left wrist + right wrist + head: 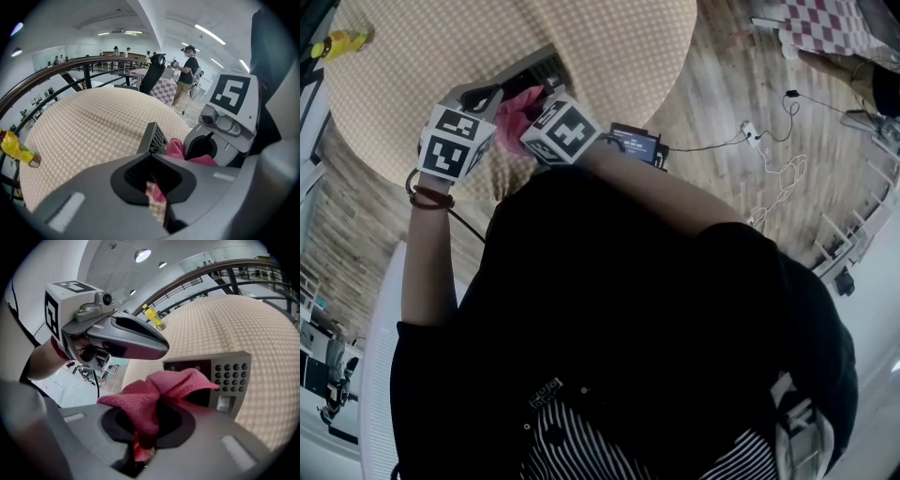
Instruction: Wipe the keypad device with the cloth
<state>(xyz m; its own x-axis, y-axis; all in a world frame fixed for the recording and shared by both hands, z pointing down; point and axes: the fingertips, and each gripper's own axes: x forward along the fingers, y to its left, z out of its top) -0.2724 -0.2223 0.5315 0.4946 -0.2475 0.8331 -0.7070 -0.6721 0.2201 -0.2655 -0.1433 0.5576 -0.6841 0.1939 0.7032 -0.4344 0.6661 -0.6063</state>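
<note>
Your right gripper (151, 413) was clamped on the pink fluffy cloth (161, 385), which stood out of the jaws in a loose bunch. Its free fold lay before the dark panel of the grey keypad device with round black buttons (230, 375); whether it pressed on the panel or only hung just before it, I could not tell. The device stood tilted on edge over the round bench with the beige checked cover (220, 319), and I could not see if its lower edge rested there. Your left gripper (151, 158) had its jaws drawn together on the near edge of the device, as it seemed in the left gripper view, so I judged that it was steadying the device. The step in hand was, in my judgement, the wiping of the face. To do it well, you needed a firm left grip, because a push from the cloth could turn the device about that one held edge. You needed to press with the soft bunch only, since the hard tips sat close behind it and could scratch the panel. Straight, light passes from the dark panel across the buttons would have suited, as the buttons were not covered. The two grippers were very near each other, so short strokes were safer.
</note>
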